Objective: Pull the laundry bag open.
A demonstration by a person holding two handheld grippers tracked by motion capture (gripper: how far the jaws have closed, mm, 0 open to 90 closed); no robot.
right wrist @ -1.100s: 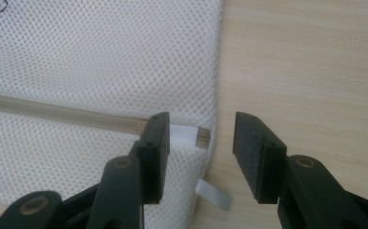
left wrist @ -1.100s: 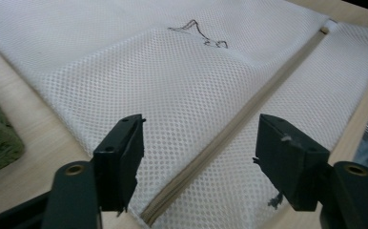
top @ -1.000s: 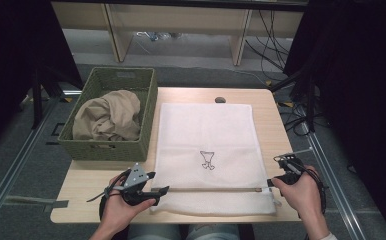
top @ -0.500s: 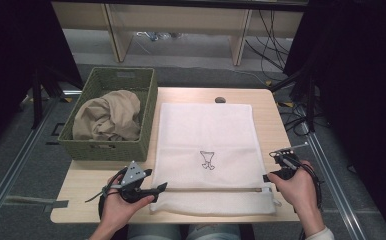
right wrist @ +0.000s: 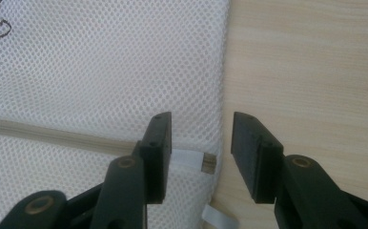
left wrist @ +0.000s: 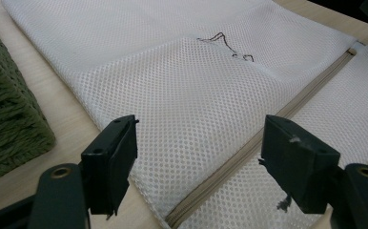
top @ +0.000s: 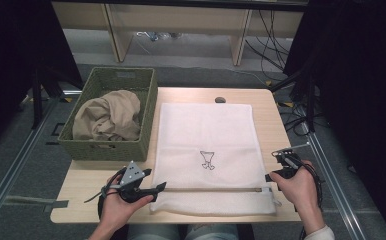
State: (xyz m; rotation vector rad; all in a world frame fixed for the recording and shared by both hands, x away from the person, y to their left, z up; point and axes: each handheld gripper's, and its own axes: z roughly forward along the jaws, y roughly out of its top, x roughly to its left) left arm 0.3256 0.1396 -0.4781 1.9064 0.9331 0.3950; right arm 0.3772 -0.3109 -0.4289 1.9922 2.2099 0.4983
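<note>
A white mesh laundry bag [top: 208, 135] lies flat on the wooden table, its beige zipper [top: 211, 189] running along the near edge. My left gripper [top: 153, 181] is open at the bag's near left corner; in the left gripper view its jaws [left wrist: 201, 129] straddle the mesh and the zipper's end [left wrist: 220, 176]. My right gripper [top: 272, 166] is open at the bag's near right edge. In the right gripper view the jaws [right wrist: 202, 119] stand either side of the white zipper pull tab [right wrist: 194, 160], not closed on it.
A green woven basket [top: 113, 150] holding a crumpled beige cloth [top: 108, 116] stands left of the bag, close to my left gripper. A small dark disc [top: 220, 99] sits at the table's far edge. Bare wood [right wrist: 315, 71] lies right of the bag.
The right gripper has shifted slightly left toward the bag's right edge at the zipper. The left gripper has edged a little to the right onto the corner.
</note>
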